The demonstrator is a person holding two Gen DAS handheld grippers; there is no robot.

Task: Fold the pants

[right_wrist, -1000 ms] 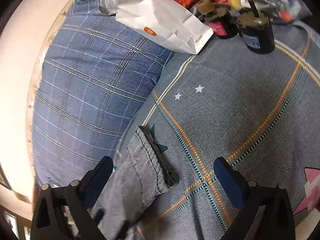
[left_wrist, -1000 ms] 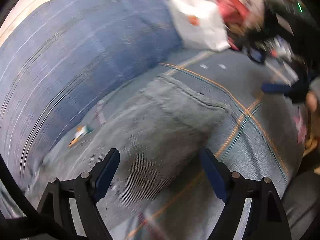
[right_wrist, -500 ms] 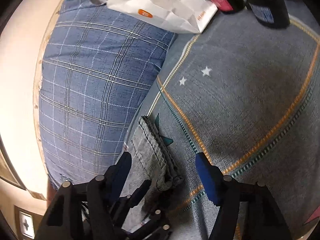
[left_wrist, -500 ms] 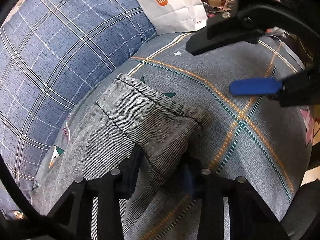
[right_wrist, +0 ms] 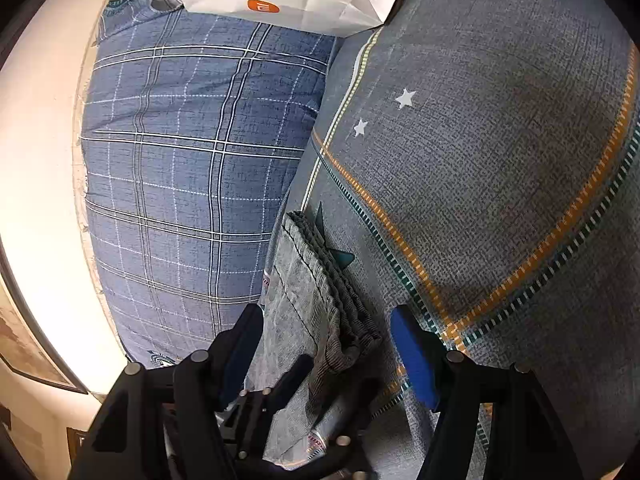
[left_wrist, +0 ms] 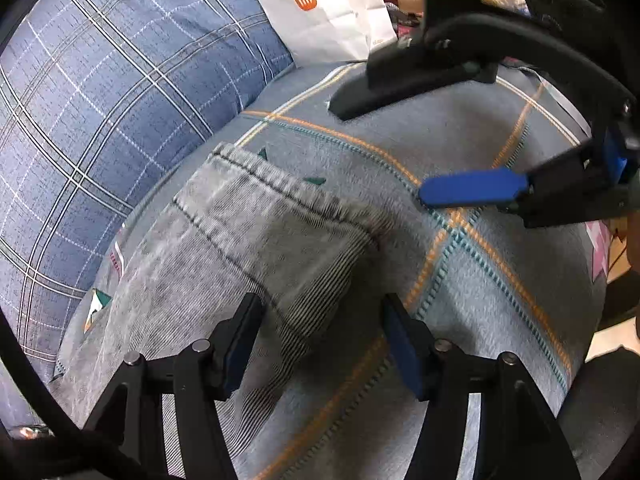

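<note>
Left wrist: pants [left_wrist: 256, 248] hem between gripper [left_wrist: 320, 344] fingers.

The bed is covered with a grey bedsheet [right_wrist: 500, 160] that has orange and teal stitched lines and two small white stars. On it lie grey denim pants [left_wrist: 256, 248], folded, with the hem toward a blue plaid pillow [right_wrist: 192, 168]. A white paper bag [left_wrist: 320, 12] with an orange logo rests against the pillow.

At my ten o'clock lies a blue plaid pillow [left_wrist: 120, 128]. A white paper bag [left_wrist: 320, 12] with an orange logo sits at twelve, touching it. Under everything spreads a grey bedsheet [right_wrist: 500, 168] with orange lines.
</note>
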